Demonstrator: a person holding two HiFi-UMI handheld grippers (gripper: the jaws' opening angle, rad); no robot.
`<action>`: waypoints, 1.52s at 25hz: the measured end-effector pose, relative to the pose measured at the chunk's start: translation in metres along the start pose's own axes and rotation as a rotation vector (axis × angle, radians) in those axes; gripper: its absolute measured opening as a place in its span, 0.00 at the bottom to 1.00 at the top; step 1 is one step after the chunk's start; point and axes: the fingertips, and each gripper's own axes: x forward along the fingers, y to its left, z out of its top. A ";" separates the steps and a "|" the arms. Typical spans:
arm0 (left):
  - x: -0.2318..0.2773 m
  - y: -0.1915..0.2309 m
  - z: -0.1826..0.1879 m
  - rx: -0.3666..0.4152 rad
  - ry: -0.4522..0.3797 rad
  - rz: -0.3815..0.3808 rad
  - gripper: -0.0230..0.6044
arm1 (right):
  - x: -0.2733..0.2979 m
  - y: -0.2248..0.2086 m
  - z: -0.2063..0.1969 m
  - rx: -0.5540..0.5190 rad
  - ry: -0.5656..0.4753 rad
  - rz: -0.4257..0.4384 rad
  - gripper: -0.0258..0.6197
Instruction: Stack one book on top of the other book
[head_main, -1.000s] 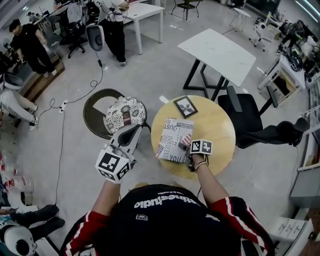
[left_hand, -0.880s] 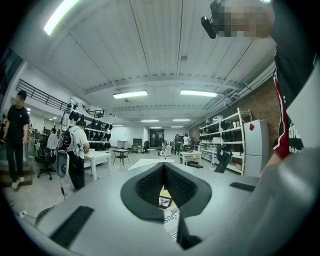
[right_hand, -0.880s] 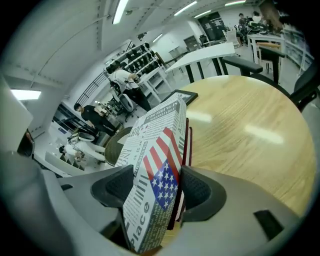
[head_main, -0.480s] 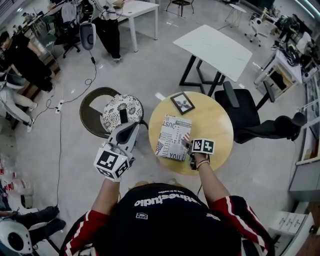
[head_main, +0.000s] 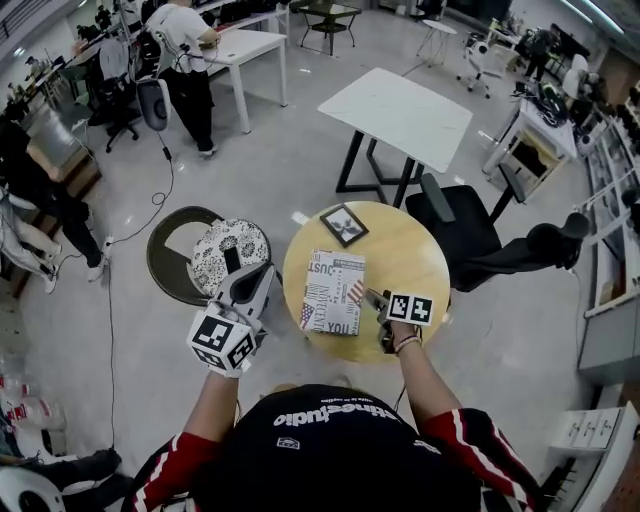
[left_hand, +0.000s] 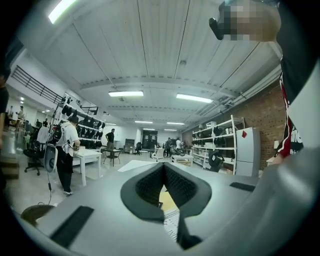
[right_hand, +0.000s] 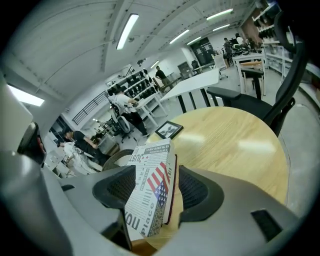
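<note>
A book (head_main: 330, 290) printed like a newspaper with flag patches lies flat on the round wooden table (head_main: 415, 250). I cannot tell whether it is one book or two stacked. My right gripper (head_main: 372, 298) hovers just off the book's right edge. Its jaws have just been closing a little but still stand wide. In the right gripper view the book (right_hand: 150, 200) shows through the gap of the right gripper (right_hand: 156, 175), and neither pad presses on it. My left gripper (head_main: 262, 272) hangs left of the table. In the left gripper view the left gripper (left_hand: 163, 166) has its tips together on nothing.
A small black picture frame (head_main: 343, 225) lies at the table's far side. A patterned round cushion (head_main: 228, 252) on a dark chair (head_main: 175, 255) stands under my left gripper. A black office chair (head_main: 470, 225) and a white table (head_main: 395, 110) stand beyond. People work at the far left.
My right gripper has drawn back off the book's right edge and risen a little. The book lies as before. My left gripper has hardly moved.
</note>
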 end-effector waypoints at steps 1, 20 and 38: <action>0.002 -0.002 0.001 -0.001 -0.004 -0.009 0.06 | -0.005 -0.001 0.003 0.007 -0.018 0.003 0.49; 0.075 -0.044 0.017 0.021 0.002 -0.198 0.06 | -0.134 -0.015 0.066 -0.101 -0.424 -0.082 0.42; 0.108 -0.089 0.033 0.035 -0.031 -0.325 0.06 | -0.261 0.059 0.117 -0.304 -0.751 -0.158 0.14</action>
